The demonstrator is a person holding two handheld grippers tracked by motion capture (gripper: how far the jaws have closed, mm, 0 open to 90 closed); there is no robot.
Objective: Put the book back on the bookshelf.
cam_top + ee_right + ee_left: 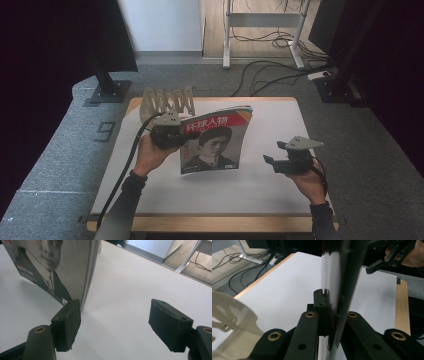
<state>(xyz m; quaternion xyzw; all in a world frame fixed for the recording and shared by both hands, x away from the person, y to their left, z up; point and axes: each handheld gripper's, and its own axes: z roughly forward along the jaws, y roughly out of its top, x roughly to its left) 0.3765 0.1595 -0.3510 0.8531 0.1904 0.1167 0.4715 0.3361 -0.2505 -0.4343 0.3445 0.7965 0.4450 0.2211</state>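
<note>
A dim room with grey carpet, dark curtains at both sides and loose cables on the floor beyond; in the middle stands a table (270,107) with a white top and a wooden edge. On it a magazine (215,142) stands upright on its lower edge, cover towards the person, held at its left side by the left gripper (170,134), whose jaws are clamped tight on the pages; in the left gripper view the magazine (337,290) runs edge-on between them. The right gripper (280,160) hangs low over the table to the right, well apart from the magazine, jaws spread and holding nothing; in its own view the gripper (115,322) looks at the free edge of the magazine (62,267), which is just beyond its left pad. I'd say the risk is the floppy paper: it is pinched at one side only, so the free half may sag or fan open, and if the right gripper comes in off line it could push the edge away or catch only the cover and crease it. A pale folding rack (167,101) stands behind the left hand, close enough to be knocked if the magazine swings back. Nothing lies between the right gripper and the magazine.
</note>
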